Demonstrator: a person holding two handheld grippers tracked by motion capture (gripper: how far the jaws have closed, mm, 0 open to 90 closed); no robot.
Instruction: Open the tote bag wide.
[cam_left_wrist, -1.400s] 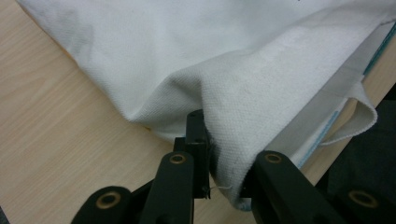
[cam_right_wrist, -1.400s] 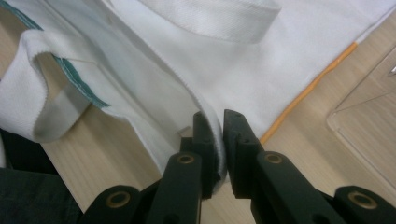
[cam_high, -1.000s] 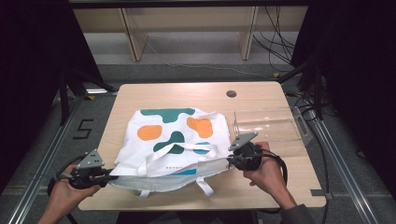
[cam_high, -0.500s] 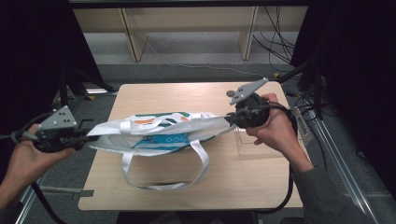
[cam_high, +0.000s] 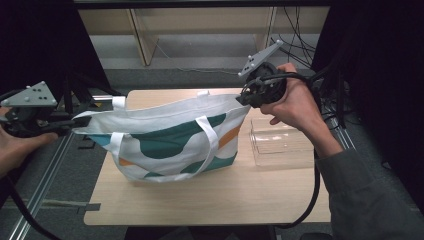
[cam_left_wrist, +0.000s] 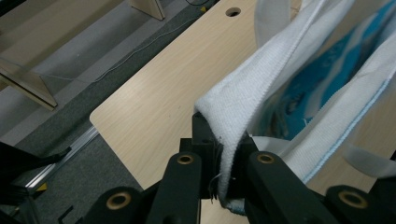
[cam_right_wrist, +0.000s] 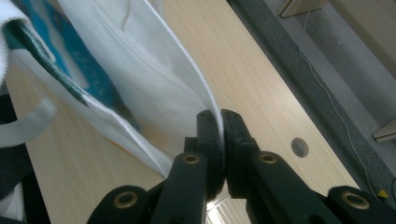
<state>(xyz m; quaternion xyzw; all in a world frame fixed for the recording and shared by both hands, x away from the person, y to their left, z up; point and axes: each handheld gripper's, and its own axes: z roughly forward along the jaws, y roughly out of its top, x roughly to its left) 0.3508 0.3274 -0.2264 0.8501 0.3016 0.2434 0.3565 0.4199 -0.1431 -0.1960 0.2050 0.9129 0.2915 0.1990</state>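
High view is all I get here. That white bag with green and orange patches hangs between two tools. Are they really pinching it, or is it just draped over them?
Observer: Pinching. In the left gripper view, the left gripper has the tote bag's folded top edge clamped between its jaws.
Operator: And the other side?
Observer: The right gripper is shut on a thin single layer of the rim.
Operator: Anything behind the bag?
Observer: A round hole in the table.
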